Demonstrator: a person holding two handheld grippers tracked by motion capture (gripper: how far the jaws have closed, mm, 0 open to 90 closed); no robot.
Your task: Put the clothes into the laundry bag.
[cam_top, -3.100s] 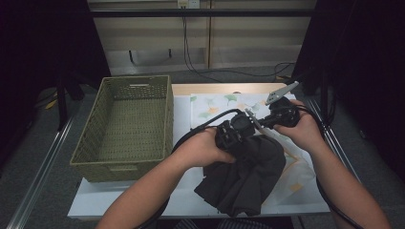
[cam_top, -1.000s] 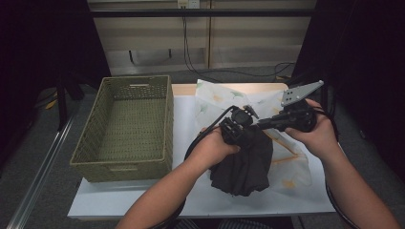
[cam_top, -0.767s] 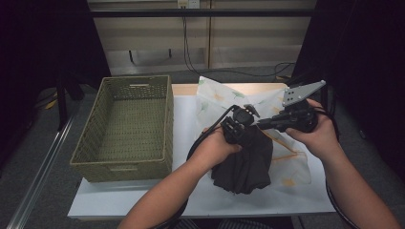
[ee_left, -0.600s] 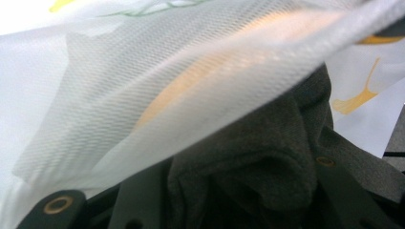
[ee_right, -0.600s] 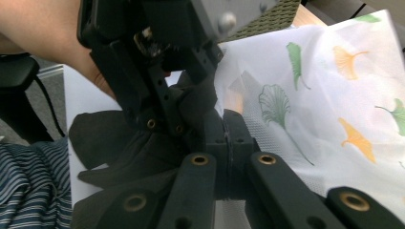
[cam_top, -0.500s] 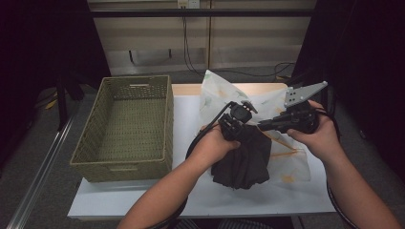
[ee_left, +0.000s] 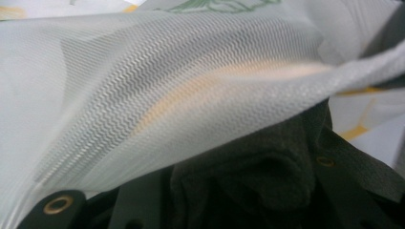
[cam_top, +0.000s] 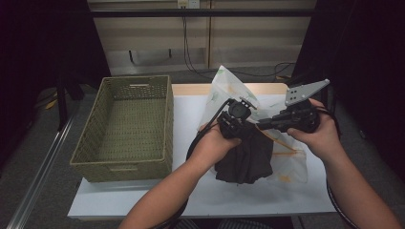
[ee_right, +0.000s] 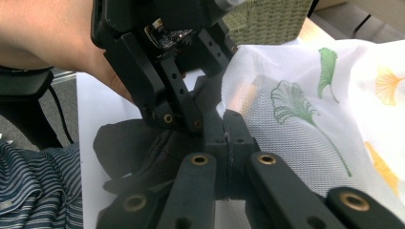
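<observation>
Dark crumpled garment (cam_top: 244, 157) lies partly inside the leaf-printed white mesh bag (cam_top: 224, 83).

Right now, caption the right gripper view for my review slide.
Right claw pinching the white mesh bag beside the dark cloth.

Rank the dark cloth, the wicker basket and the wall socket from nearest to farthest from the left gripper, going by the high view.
1. Dark cloth: right under the left gripper, at the table's middle.
2. Wicker basket: off to its left, on the table's left end.
3. Wall socket: far behind, top of the view.
</observation>
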